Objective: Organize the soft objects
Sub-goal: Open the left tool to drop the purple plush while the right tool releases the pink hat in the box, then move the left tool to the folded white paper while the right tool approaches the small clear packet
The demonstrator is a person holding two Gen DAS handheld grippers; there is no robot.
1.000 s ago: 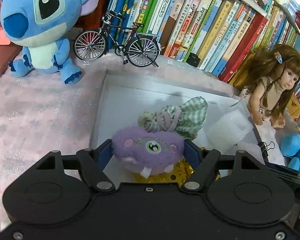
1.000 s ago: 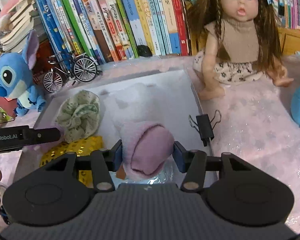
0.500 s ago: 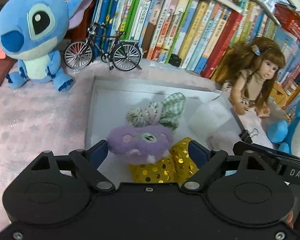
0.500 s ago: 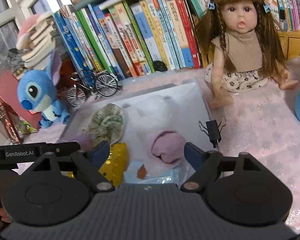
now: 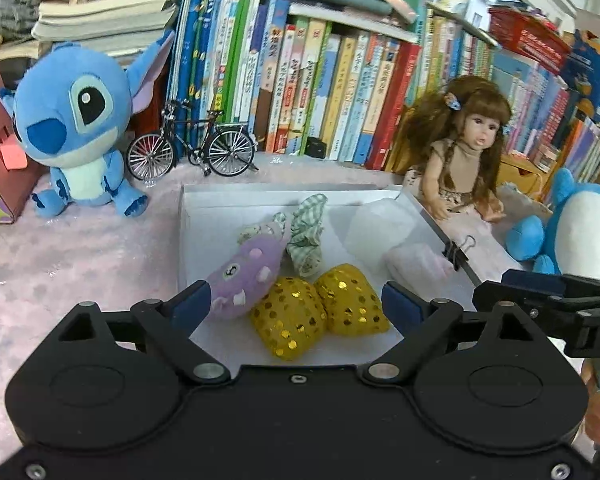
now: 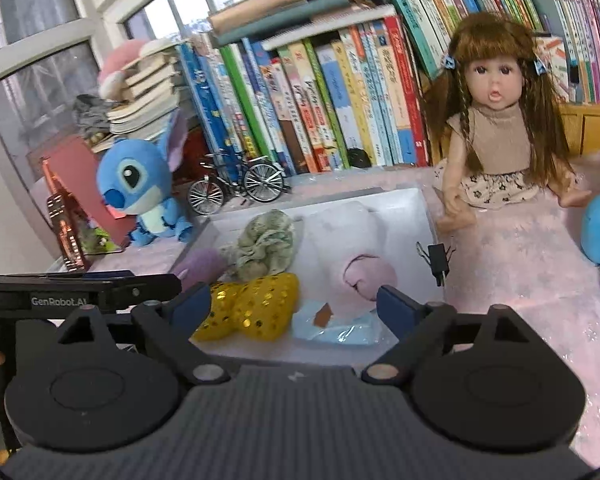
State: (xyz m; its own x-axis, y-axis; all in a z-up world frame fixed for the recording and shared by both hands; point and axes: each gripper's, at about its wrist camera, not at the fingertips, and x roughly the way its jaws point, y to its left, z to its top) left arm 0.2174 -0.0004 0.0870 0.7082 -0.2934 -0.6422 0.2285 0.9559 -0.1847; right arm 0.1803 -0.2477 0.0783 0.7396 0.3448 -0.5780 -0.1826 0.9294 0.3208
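Note:
A white box (image 5: 186,220) holds several soft things: a purple one-eyed plush (image 5: 246,274), a green checked cloth bundle (image 5: 306,236), two gold sequin pouches (image 5: 300,316), a pale pink sock roll (image 5: 416,266) and a white pad (image 5: 376,224). My left gripper (image 5: 296,306) is open and empty above the box's near edge. My right gripper (image 6: 294,304) is open and empty, above the near edge too; the pink roll (image 6: 366,276), gold pouches (image 6: 252,308) and a light blue packet (image 6: 336,326) lie below it.
A blue Stitch plush (image 5: 76,132), a model bicycle (image 5: 192,148) and a row of books (image 5: 320,92) stand behind the box. A doll (image 5: 464,152) sits at its right, by a binder clip (image 5: 456,250) and a blue-white plush (image 5: 580,224). Pink cloth covers the table.
Both grippers opened, letting go of the purple plush and the pink roll, which now lie in the box. Both grippers pulled back and up from the box.

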